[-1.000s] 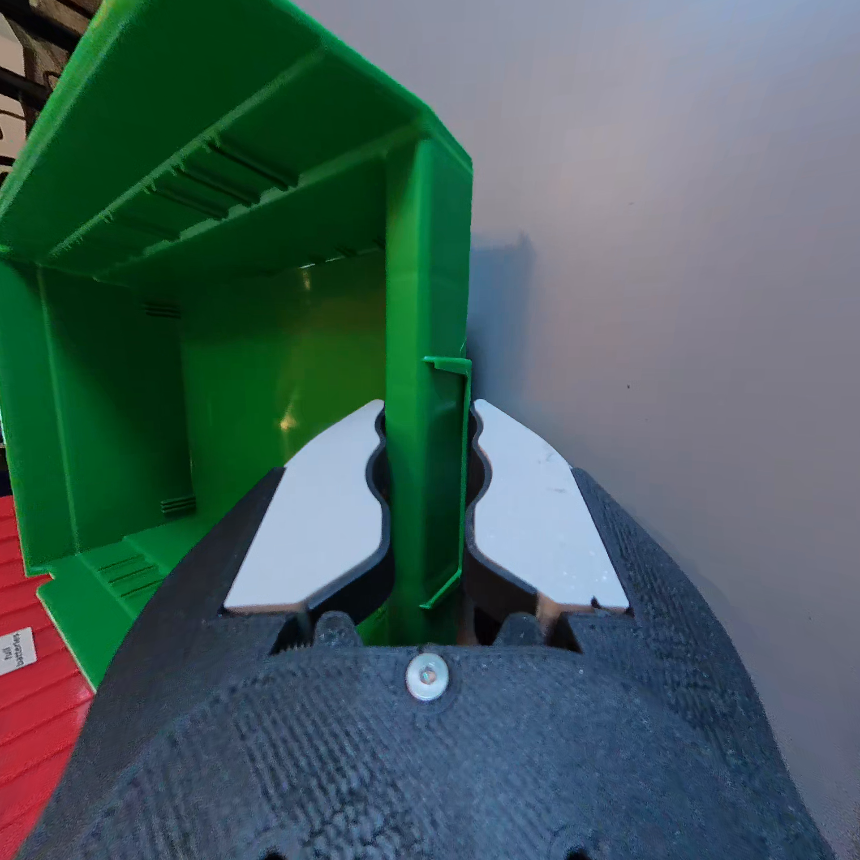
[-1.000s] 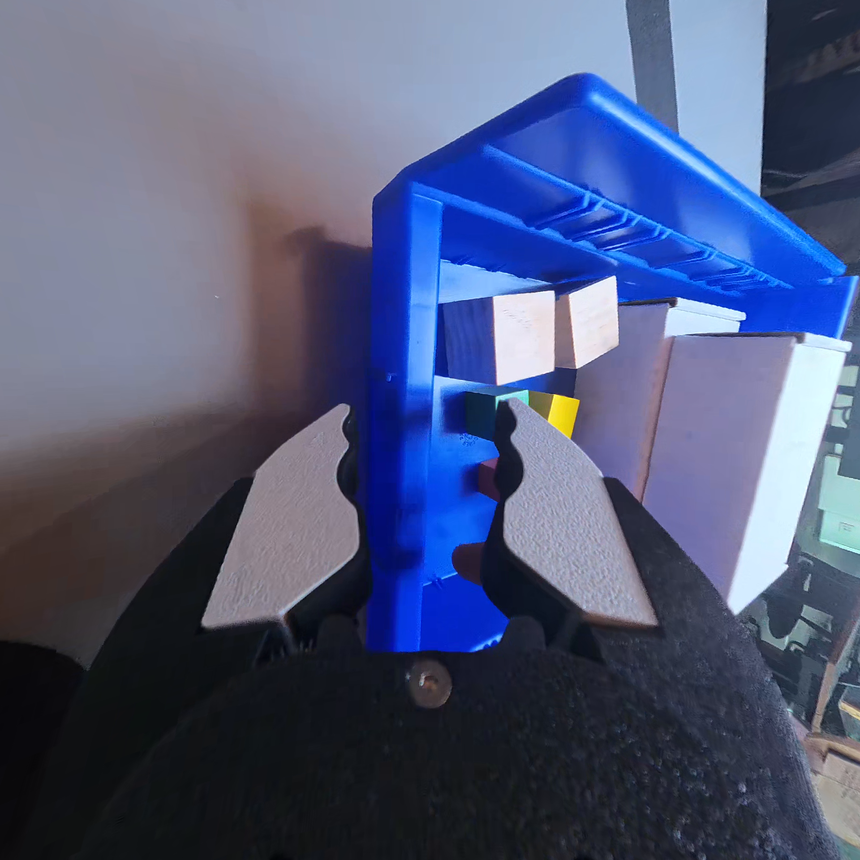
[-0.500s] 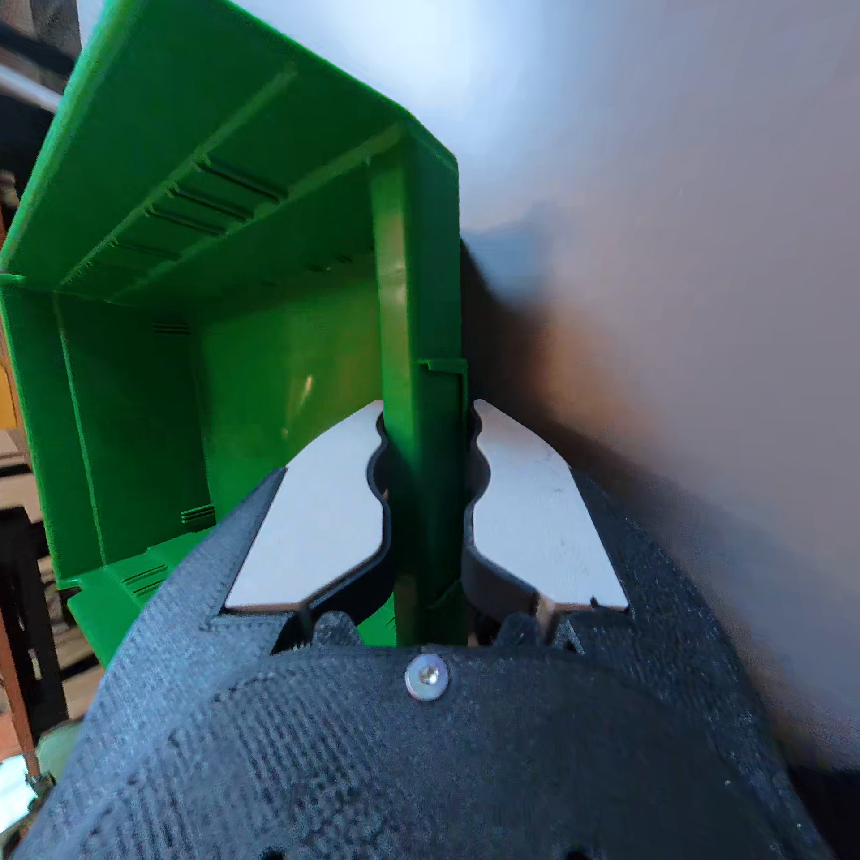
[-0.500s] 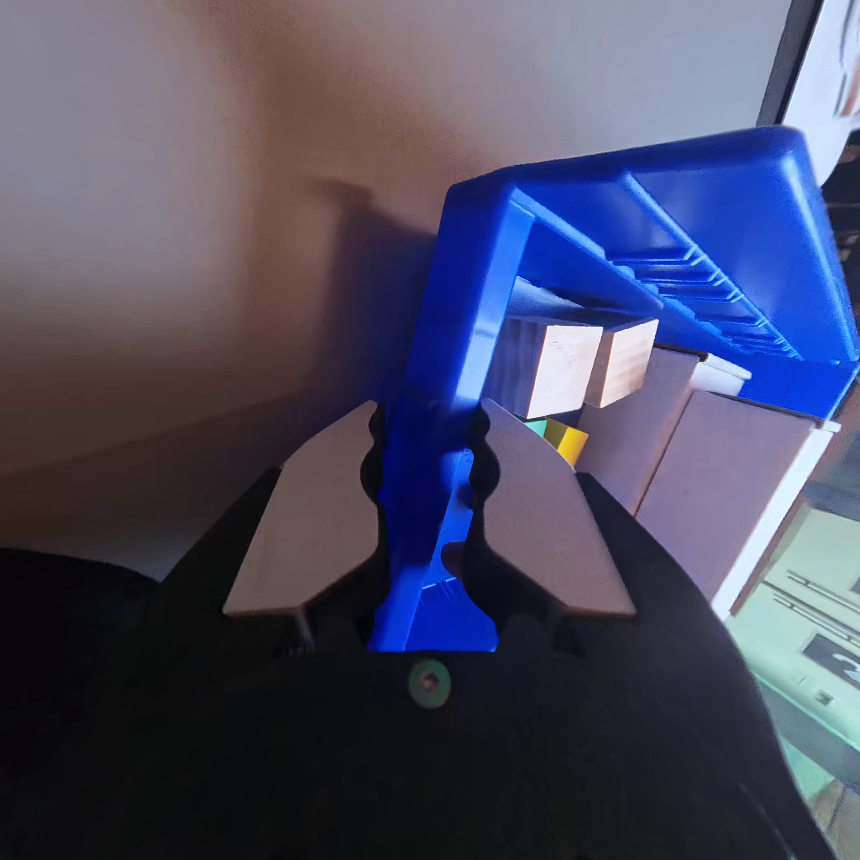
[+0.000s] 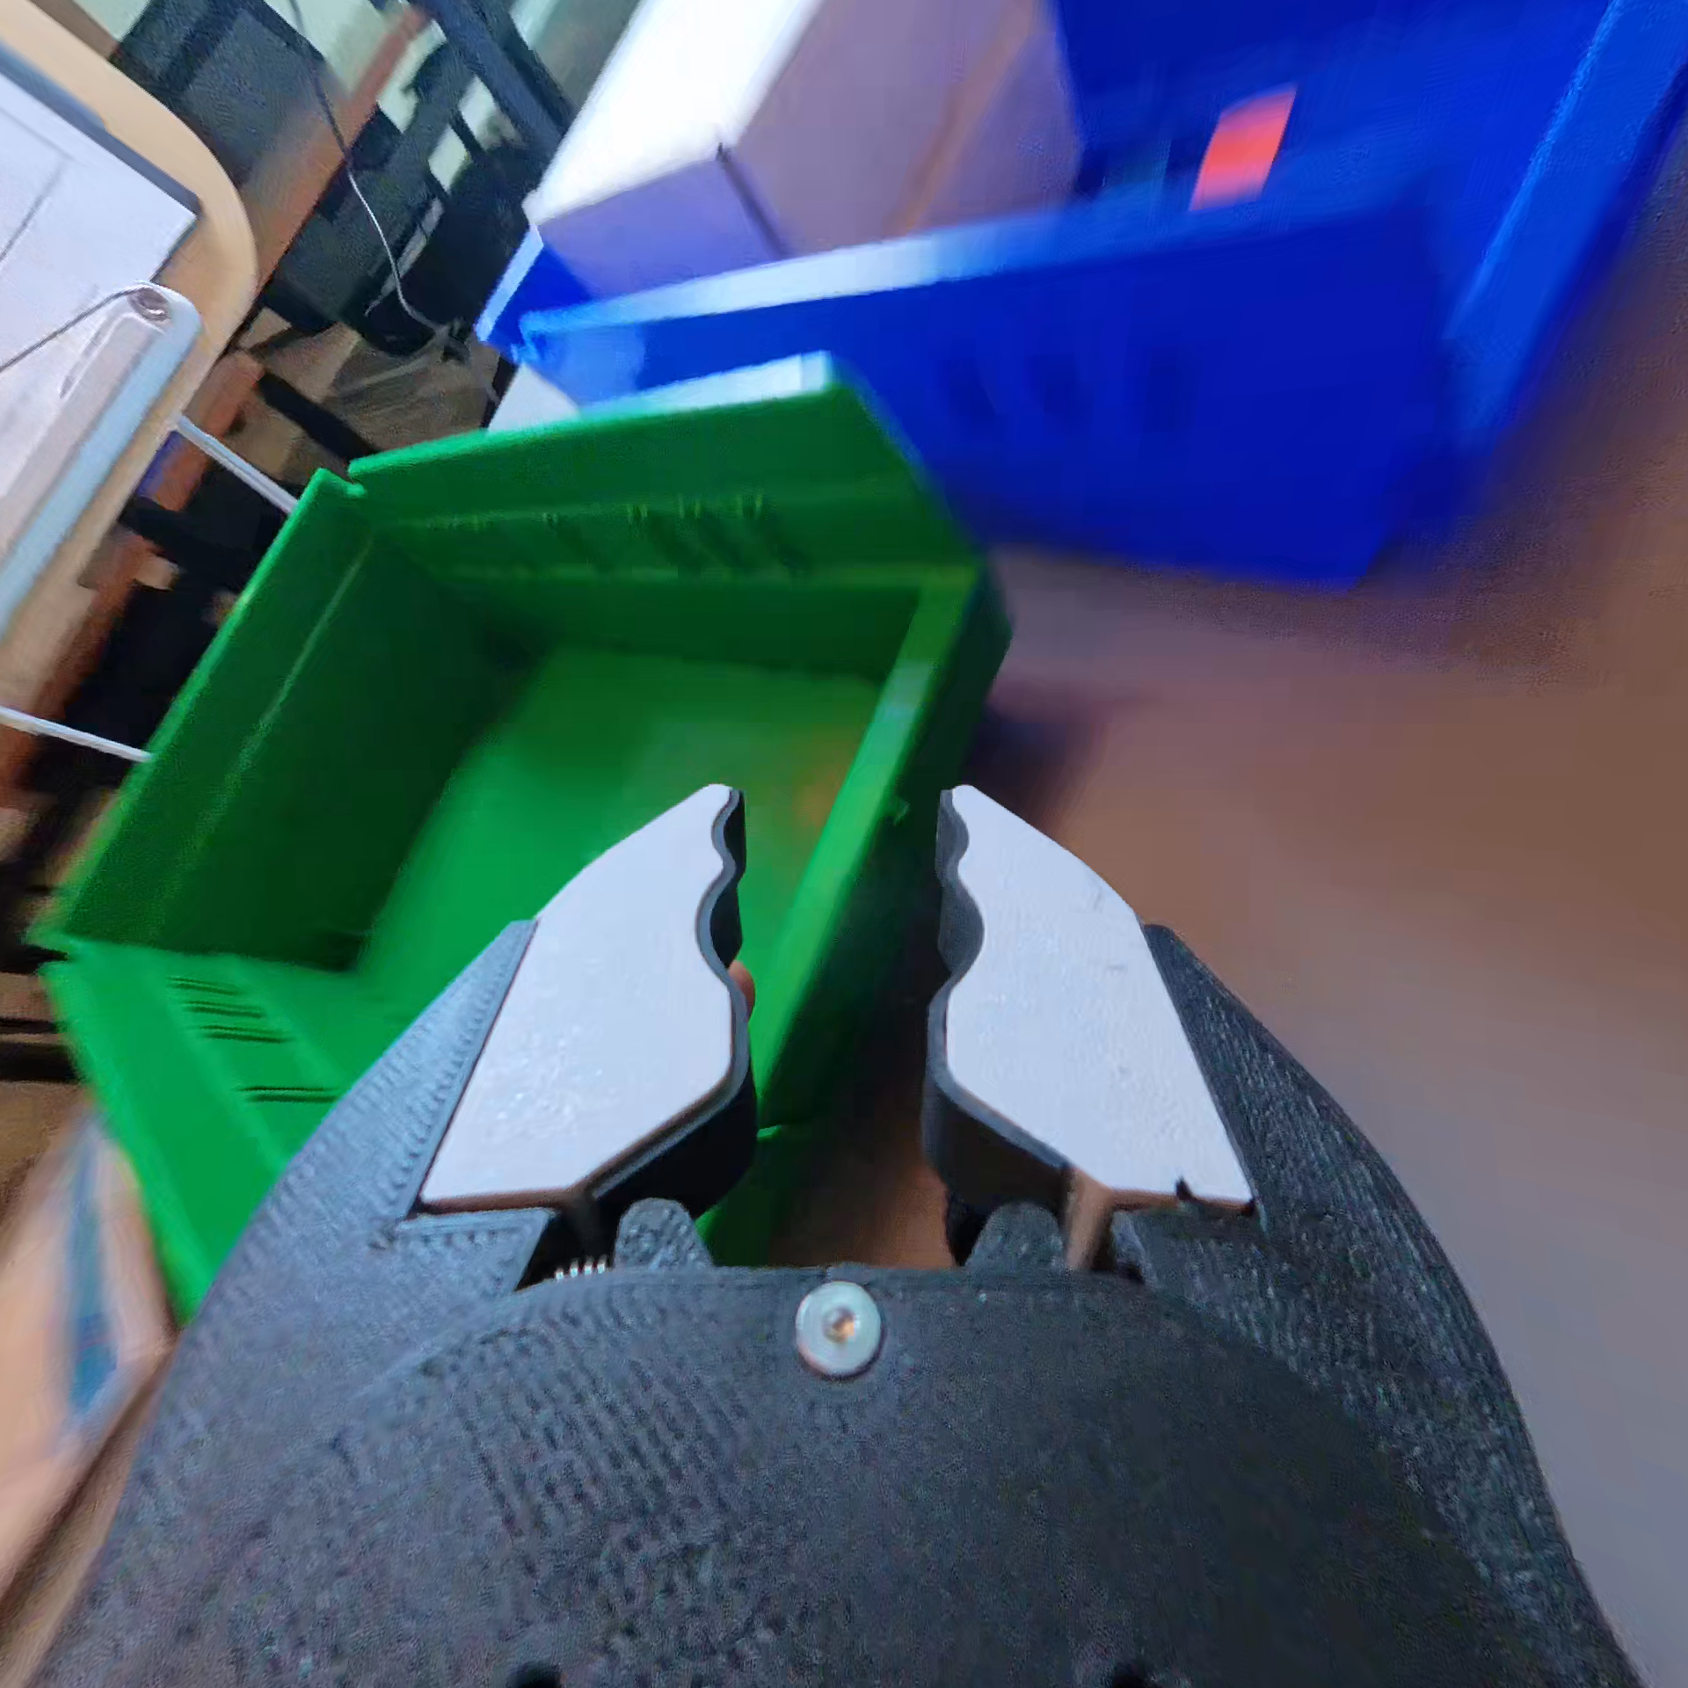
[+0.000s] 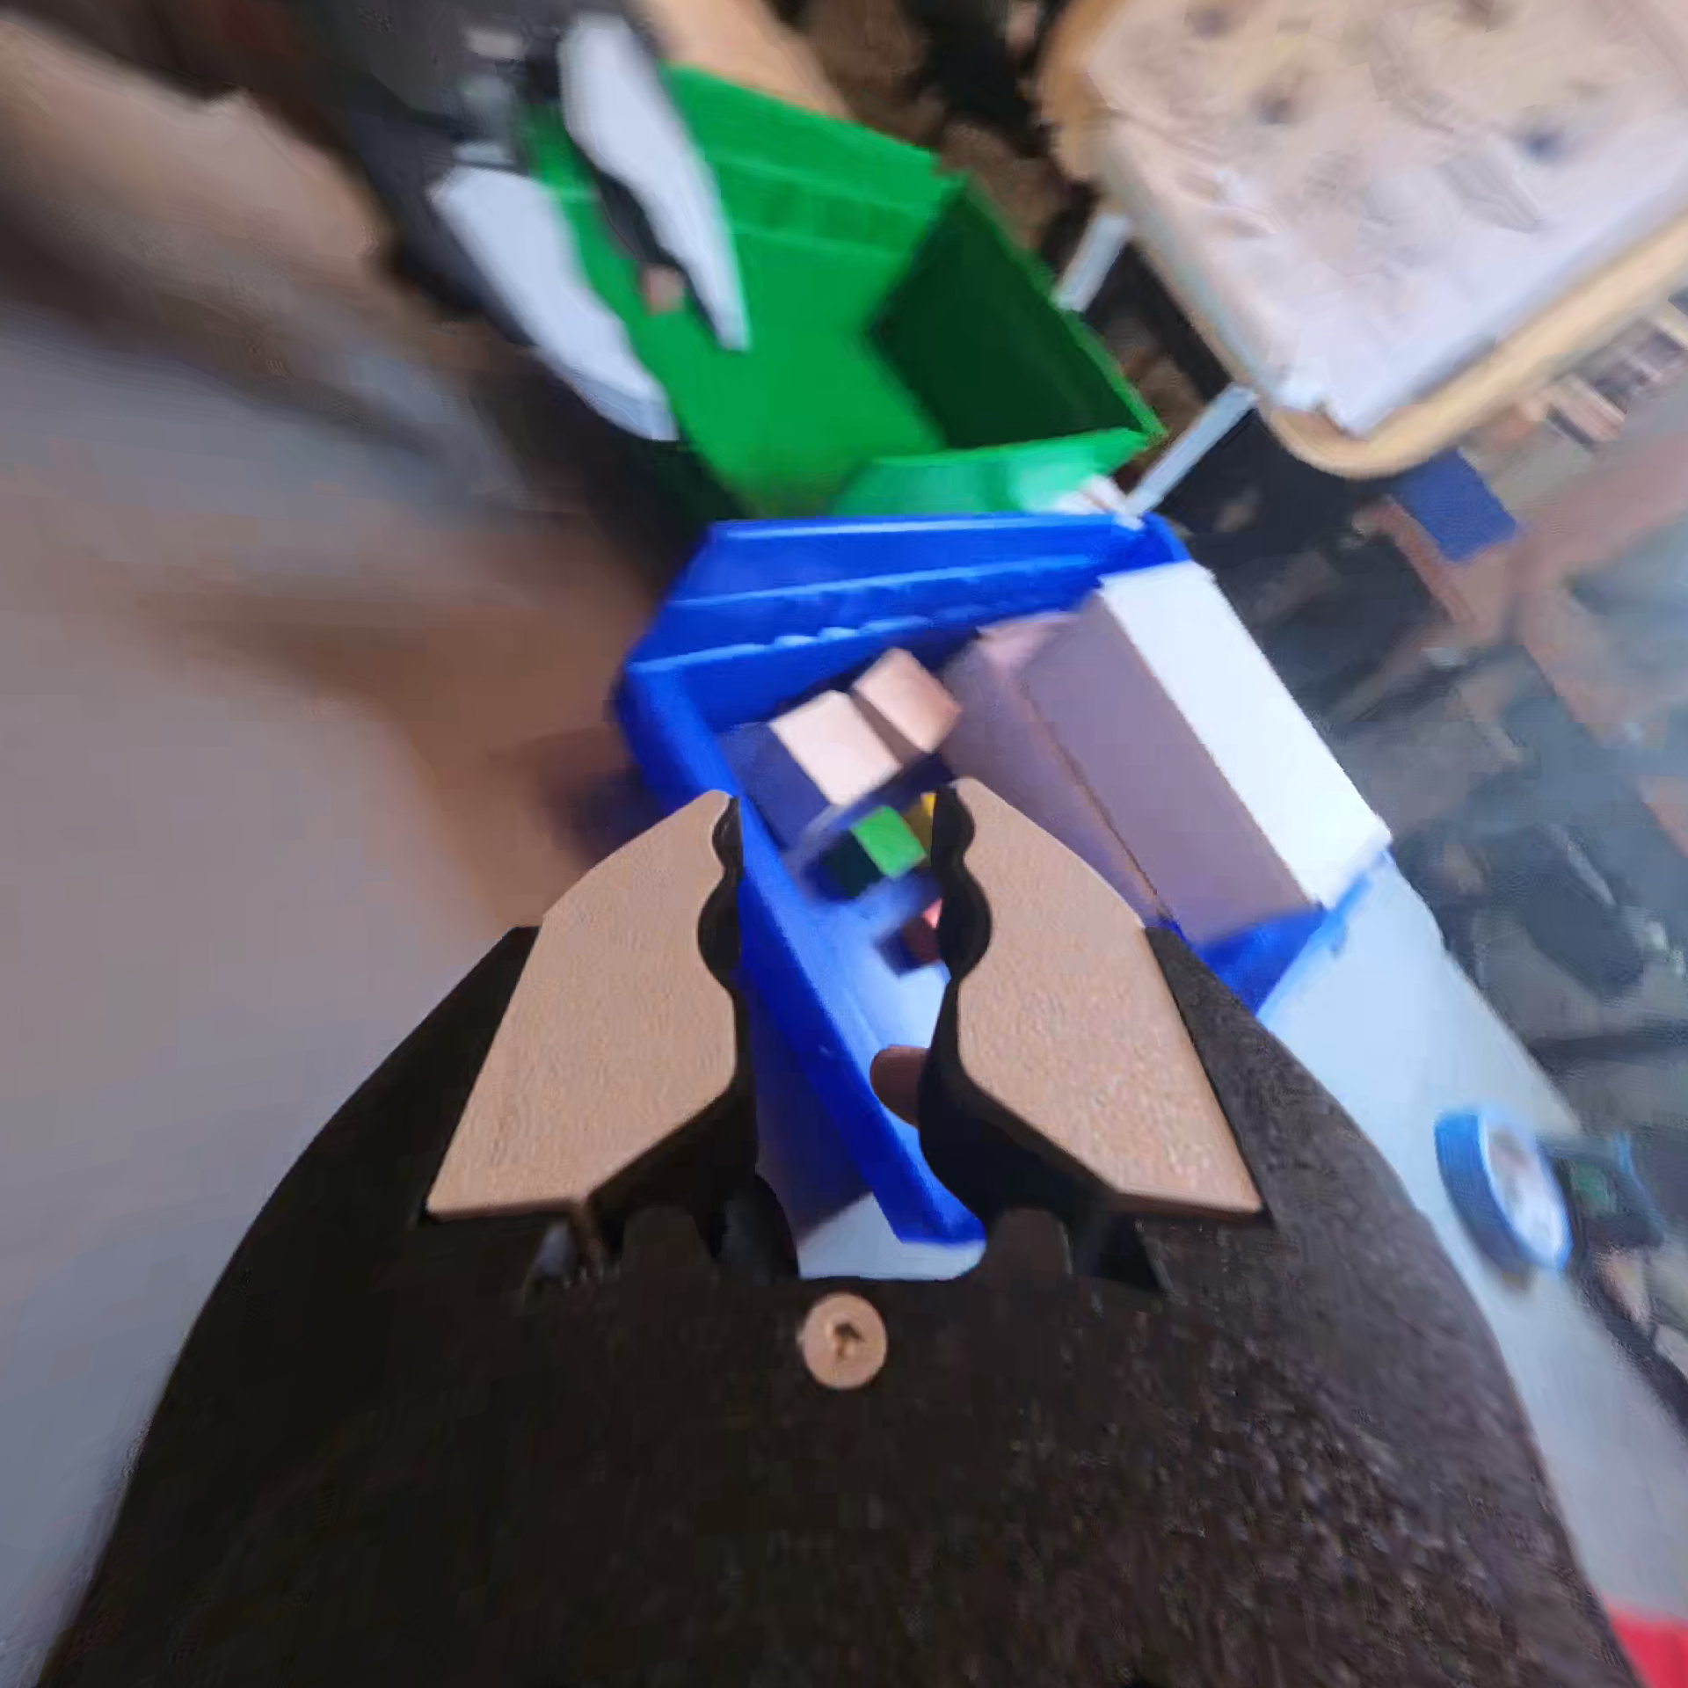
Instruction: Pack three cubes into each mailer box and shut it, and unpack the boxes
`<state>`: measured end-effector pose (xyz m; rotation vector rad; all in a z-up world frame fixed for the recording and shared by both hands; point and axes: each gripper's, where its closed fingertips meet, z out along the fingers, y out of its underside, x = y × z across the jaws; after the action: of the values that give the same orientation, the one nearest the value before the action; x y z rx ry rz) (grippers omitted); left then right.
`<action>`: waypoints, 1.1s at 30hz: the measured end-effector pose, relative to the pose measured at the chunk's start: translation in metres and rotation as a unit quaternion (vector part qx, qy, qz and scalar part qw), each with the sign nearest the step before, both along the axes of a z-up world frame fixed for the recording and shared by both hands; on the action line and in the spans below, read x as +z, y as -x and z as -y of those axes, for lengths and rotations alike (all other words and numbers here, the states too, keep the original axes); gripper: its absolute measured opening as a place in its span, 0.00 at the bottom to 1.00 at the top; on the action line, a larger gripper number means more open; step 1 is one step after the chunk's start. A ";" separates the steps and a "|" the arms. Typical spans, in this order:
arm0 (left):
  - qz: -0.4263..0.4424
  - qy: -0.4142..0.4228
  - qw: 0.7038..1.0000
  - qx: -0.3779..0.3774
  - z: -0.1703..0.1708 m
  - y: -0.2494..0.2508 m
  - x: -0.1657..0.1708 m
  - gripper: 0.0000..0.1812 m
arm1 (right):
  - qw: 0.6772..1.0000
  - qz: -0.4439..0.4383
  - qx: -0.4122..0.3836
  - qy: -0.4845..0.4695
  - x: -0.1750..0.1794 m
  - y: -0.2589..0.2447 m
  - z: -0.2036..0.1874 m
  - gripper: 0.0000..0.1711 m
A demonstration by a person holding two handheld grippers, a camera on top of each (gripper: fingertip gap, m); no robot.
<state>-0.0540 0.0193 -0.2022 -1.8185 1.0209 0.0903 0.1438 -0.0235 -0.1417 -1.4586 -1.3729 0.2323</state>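
Between your left hand-held gripper (image 5: 836,891) fingers, the side wall of the green bin (image 5: 511,731) is sitting in a moderate gap; the fingers are straddling the rim, but whether the pads are actually pressing it you cannot tell from the blurred left wrist view. Your right hand-held gripper (image 6: 840,877) is standing much the same way over the near wall of the blue bin (image 6: 822,986), fingers set apart to either side of the plastic, with contact likewise unclear. Gripping each bin by a side wall is probably letting you set both on the surface (image 5: 1370,822) side by side, green close beside blue, so packing can go bin to bin.

The right wrist view is giving you what the left cannot: the blue bin's contents. Two white mailer boxes (image 6: 1187,776) are standing on edge against its far side, two plain wooden cubes (image 6: 868,731) are lying beside them, and smaller coloured cubes (image 6: 886,840) are showing deeper down. A roll of blue tape (image 6: 1498,1187) is lying off to the right. The left wrist view, in turn, is showing you that the green bin is holding nothing, and it is catching only the blue bin's outer wall and a hint of the white boxes.
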 end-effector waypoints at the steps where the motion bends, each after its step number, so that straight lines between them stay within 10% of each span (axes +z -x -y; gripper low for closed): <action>1: 0.074 0.013 0.997 0.002 0.011 -0.014 0.011 0.22 | 0.998 -0.048 -0.049 0.011 0.007 -0.021 -0.016 0.23; 5: 0.258 0.081 0.963 0.013 0.045 -0.070 0.025 0.27 | 0.964 -0.158 -0.201 0.074 -0.010 -0.091 -0.059 0.30; 9: 0.253 0.028 0.963 0.092 0.029 -0.092 0.017 0.37 | 0.941 -0.201 -0.225 0.155 -0.045 -0.096 -0.071 0.31; 14: 0.247 0.054 0.958 0.134 -0.003 -0.118 -0.007 0.19 | 0.943 -0.158 -0.259 0.139 -0.059 -0.089 -0.091 0.08; 19: 0.194 -0.004 0.971 0.136 -0.008 -0.123 0.001 0.10 | 0.952 -0.119 -0.276 0.057 -0.054 -0.100 -0.086 0.08; 33: 0.159 -0.188 0.956 0.157 0.099 -0.040 0.152 0.09 | 0.944 -0.252 -0.169 -0.127 0.100 -0.022 -0.002 0.05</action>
<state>-0.0142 -0.0799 -0.0498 -1.5647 0.4454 0.1670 0.1658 -0.0217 -0.0415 -1.2766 -0.6987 0.1810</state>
